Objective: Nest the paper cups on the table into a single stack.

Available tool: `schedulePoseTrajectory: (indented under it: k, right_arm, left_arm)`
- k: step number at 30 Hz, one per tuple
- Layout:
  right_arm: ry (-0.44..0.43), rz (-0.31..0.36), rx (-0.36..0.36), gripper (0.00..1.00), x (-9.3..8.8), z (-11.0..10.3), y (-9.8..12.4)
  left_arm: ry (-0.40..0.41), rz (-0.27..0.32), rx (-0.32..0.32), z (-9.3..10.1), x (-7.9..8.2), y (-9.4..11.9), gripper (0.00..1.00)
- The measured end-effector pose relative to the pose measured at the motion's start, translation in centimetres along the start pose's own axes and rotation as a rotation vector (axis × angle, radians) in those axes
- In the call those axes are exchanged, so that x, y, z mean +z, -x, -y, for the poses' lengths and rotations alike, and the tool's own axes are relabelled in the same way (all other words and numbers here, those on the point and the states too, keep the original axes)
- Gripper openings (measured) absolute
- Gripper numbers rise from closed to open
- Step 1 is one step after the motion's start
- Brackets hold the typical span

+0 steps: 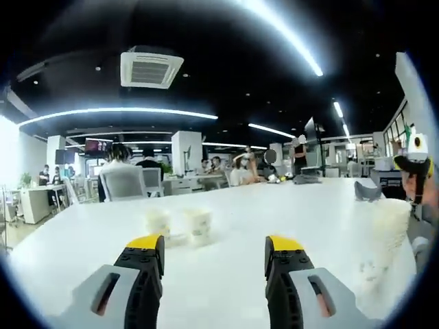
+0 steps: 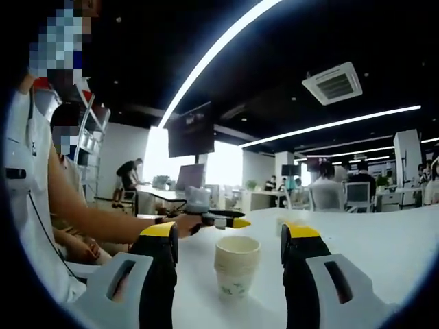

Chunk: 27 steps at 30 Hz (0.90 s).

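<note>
A wide white worktop [image 1: 274, 212] stretches away into a large open office.

In the left gripper view, the left claw [image 1: 215, 257] rises from the near edge with its two yellow-tipped jaws spread wide apart and nothing between them. Beyond the jaws, toward the left, two single paper cups [image 1: 180, 225] stand upright just beside each other on the worktop, apart from the claw. At the far right edge of this view, a pale stack of cups [image 1: 389, 229] stands on the worktop, blurred by the lens. Just above it a person's hand [image 1: 426, 195] holds the other gripper.

In the right gripper view, the right claw [image 2: 229, 250] is also open, its yellow-tipped jaws well apart. The stack of cups [image 2: 236, 266], several nested together and upright with the mouth facing up, stands on the worktop between the two jaws. Whether the jaws touch it cannot be told; a gap shows on both sides. Behind the stack and to the left, the left claw [image 2: 226, 221] comes in, held in a person's hand [image 2: 184, 222] with a bare forearm reaching from the left.

Further off are office chairs [image 1: 125, 182], desks, seated people and a dark hanging monitor [image 2: 191, 131]. Long strip lights [image 1: 278, 31] and a square ceiling vent [image 1: 150, 68] run across a dark ceiling.
</note>
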State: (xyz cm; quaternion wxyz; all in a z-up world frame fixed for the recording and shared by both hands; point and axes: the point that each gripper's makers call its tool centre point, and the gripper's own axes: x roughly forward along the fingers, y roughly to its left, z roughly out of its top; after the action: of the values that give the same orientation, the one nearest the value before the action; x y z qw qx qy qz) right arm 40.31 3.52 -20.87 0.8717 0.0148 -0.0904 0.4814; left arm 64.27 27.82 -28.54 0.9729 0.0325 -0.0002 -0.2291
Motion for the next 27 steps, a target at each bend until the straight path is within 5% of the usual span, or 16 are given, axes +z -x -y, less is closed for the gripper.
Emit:
schedulePoseTrajectory:
  k: [10,14,27]
  right_arm:
    - [0.011,0.018,-0.006,0.63,1.5,-0.1,1.1]
    - [0.019,0.022,-0.010,0.63,2.0,-0.1,1.3]
    - [0.046,0.035,-0.044,0.63,3.7,-0.1,3.3]
  left_arm:
    - [0.050,-0.040,0.133,-5.3,-2.2,-4.4,0.62]
    - [0.080,-0.028,0.120,-5.7,-2.4,-6.5,0.61]
    - [-0.010,-0.078,0.155,-7.6,-3.6,-11.7,0.62]
